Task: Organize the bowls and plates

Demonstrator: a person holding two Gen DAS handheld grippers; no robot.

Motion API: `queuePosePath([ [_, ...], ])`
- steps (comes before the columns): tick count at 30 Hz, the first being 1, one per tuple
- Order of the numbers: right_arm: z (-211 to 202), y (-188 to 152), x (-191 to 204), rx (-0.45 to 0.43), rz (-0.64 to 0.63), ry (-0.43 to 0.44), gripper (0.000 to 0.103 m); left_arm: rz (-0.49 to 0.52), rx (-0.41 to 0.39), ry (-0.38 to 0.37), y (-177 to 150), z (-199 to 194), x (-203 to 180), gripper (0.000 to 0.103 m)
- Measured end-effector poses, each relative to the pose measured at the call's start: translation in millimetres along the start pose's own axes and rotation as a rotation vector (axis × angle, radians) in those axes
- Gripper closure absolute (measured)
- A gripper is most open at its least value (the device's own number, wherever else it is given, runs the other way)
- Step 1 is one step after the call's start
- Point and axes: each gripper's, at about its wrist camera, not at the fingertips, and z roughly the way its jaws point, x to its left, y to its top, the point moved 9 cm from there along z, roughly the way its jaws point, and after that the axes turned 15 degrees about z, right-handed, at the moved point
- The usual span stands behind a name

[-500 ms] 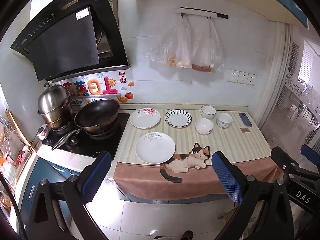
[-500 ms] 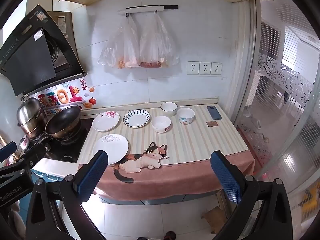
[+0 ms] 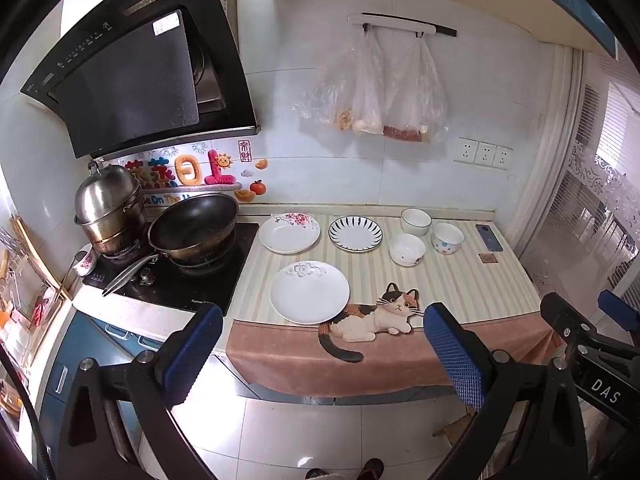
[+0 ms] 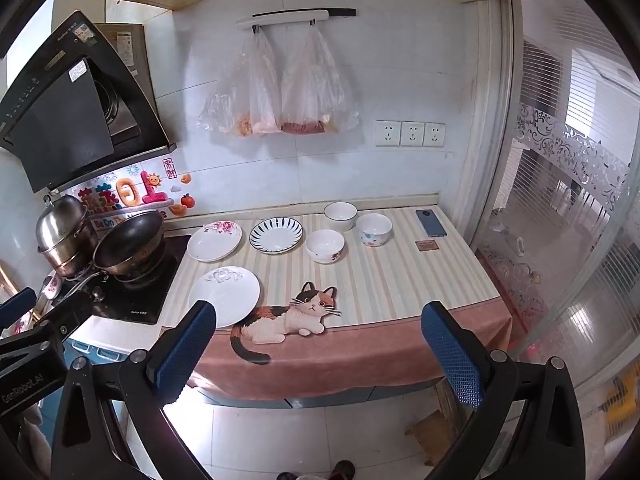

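a: where do your grippers sit?
b: your left gripper (image 3: pixel 323 354) and right gripper (image 4: pixel 319 350) both hang off the near edge of the worktop (image 4: pixel 400 280), jaws spread wide, holding nothing.
a: and the plates?
b: the plain white plate (image 3: pixel 309 292) lies near, just left of the cat print (image 3: pixel 376 316). behind it the floral plate (image 3: pixel 289 232) and the striped plate (image 3: pixel 355 233) lie side by side.
a: bowls?
b: three to the right of the striped plate: a blue-rimmed bowl (image 4: pixel 340 216) farthest, a dotted bowl (image 4: pixel 373 229) right of it, a flowered bowl (image 4: pixel 325 245) nearest. a phone (image 4: pixel 430 223) lies far right; a wok (image 3: pixel 194 228) sits on the stove, left.
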Motion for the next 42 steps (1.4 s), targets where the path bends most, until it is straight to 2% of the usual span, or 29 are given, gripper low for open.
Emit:
queuePosePath([
  [42,-5.2,-3.7,5.1,0.009,0.011,0.014,0.000,0.006,-0.011,0.011,-0.5,-9.9,0.9,0.000],
])
